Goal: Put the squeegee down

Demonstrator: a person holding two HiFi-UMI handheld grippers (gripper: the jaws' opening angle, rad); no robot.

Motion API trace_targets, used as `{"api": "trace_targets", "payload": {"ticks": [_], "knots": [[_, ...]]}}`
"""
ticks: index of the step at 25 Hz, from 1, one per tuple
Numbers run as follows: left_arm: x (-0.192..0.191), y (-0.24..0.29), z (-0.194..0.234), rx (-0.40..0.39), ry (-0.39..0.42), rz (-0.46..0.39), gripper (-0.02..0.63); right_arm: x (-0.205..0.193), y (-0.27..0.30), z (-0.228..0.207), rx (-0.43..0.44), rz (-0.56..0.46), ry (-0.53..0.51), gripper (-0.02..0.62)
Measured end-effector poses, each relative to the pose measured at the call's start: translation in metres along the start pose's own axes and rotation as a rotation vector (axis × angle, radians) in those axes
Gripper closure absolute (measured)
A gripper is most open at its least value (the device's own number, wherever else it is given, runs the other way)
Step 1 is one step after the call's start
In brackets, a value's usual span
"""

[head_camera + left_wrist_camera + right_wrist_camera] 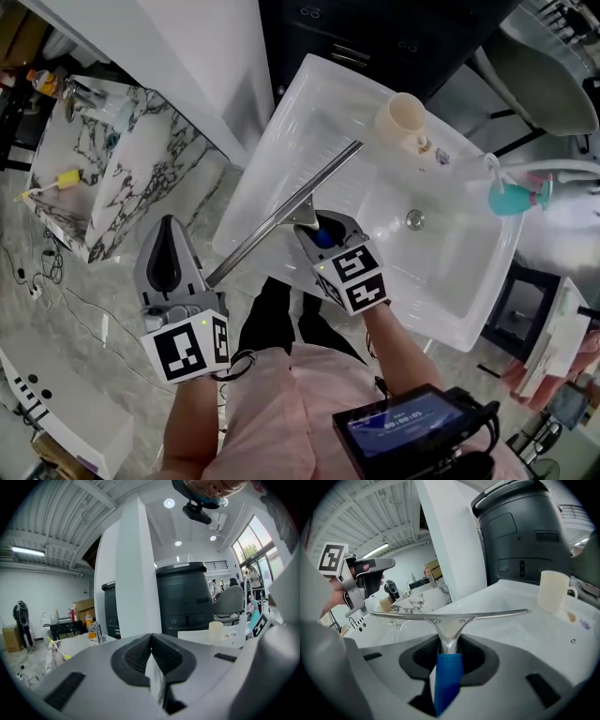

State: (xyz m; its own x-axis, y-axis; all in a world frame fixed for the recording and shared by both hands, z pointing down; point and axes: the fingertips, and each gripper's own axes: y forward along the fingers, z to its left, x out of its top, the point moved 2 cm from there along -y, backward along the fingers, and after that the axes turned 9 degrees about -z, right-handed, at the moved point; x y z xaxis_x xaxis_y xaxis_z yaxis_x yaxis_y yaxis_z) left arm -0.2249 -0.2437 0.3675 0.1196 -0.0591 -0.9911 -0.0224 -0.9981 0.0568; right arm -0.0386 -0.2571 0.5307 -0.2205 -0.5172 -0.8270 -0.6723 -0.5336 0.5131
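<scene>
A squeegee (281, 214) with a long metal blade and a blue handle (446, 677) is held by my right gripper (323, 228), whose jaws are shut on the handle. The blade (450, 615) stretches crosswise over the near left part of the white sink (441, 281), its left end past the sink's edge. My left gripper (169, 255) hangs to the left of the sink, over the floor, apart from the squeegee. Its jaws meet with nothing between them (151, 654).
On the sink's far rim stand a cream mug (405, 119) and a teal spray bottle (511, 197). A marble-topped counter (131, 159) with a tap lies to the left, beyond a white pillar (136, 573). Dark cabinets (520, 531) stand behind the sink. Cables trail on the floor.
</scene>
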Motion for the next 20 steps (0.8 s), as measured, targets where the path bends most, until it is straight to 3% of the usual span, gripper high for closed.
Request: {"api": "trace_targets", "payload": {"ticks": [20], "knots": [[-0.026,0.028,-0.001,-0.032,-0.015,0.054,0.597,-0.036,0.028,-0.005,0.03,0.146,0.013,0.482]]}}
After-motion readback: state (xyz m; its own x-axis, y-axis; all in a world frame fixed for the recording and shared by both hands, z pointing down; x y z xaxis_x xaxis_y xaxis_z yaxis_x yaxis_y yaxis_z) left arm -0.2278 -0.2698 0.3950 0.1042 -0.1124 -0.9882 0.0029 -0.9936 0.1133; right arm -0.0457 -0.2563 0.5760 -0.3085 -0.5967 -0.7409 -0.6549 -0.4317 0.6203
